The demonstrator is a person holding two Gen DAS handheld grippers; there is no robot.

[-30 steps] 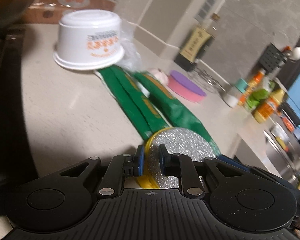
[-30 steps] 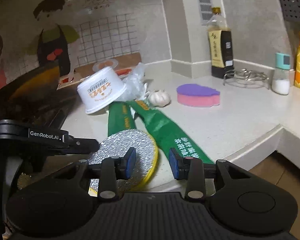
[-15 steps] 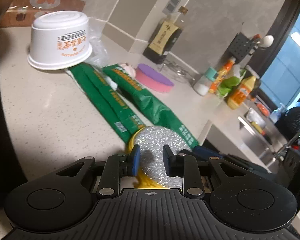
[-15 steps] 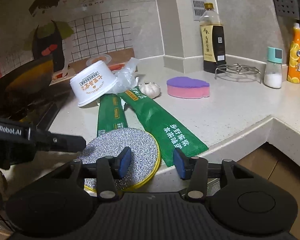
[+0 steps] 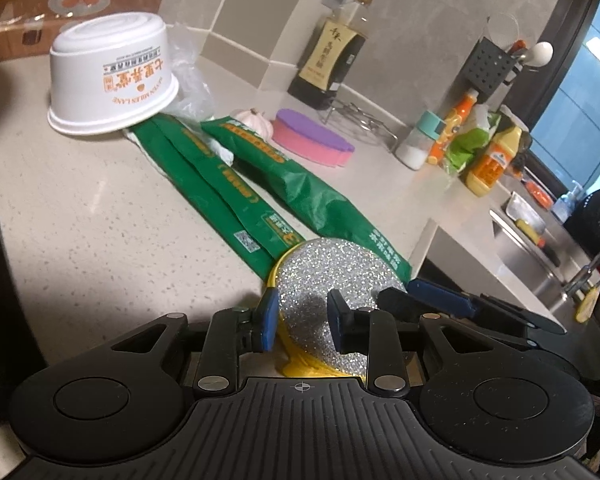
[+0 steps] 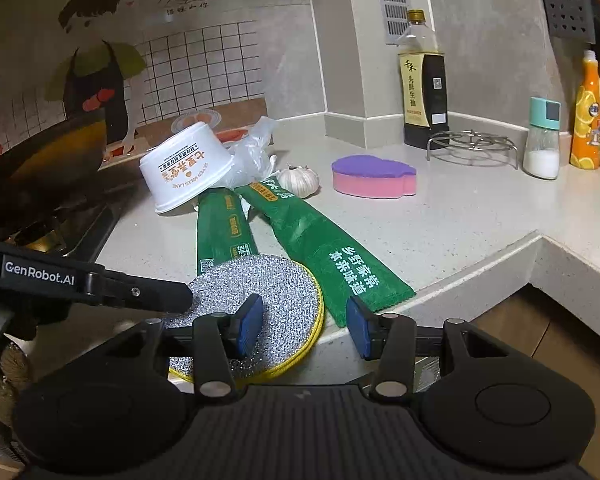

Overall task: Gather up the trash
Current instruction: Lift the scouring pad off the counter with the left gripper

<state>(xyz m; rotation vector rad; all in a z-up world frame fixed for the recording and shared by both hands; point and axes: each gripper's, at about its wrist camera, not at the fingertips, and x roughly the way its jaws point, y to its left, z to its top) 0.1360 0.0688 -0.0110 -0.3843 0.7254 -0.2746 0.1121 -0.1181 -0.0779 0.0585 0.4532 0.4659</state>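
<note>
A round silver scouring pad [image 5: 332, 276] [image 6: 260, 292] with a yellow rim lies flat at the counter's front edge. My left gripper [image 5: 302, 316] straddles its near edge; the jaws are opening and the pads stand clear of it. My right gripper [image 6: 304, 326] is open, its left finger over the pad's right side. Two long green wrappers [image 6: 312, 240] [image 5: 220, 184] stretch back to an upturned white paper bowl [image 5: 112, 80] [image 6: 184, 168] and a crumpled clear bag [image 6: 252, 152]. Each view also shows the other gripper: the left gripper [image 6: 100, 284], the right gripper [image 5: 440, 304].
A garlic bulb [image 6: 300, 180], a pink and purple sponge [image 6: 372, 176], a soy sauce bottle [image 6: 422, 80], a wire trivet [image 6: 472, 144] and a salt shaker [image 6: 542, 140] stand further back. A dark pan [image 6: 40, 160] sits on the stove at left. The sink [image 5: 540, 248] lies far right.
My left gripper's jaws have spread off the scouring pad's edge, and the pad now lies flat on the counter. The right jaws widened a little. Both hands stayed about in place.
</note>
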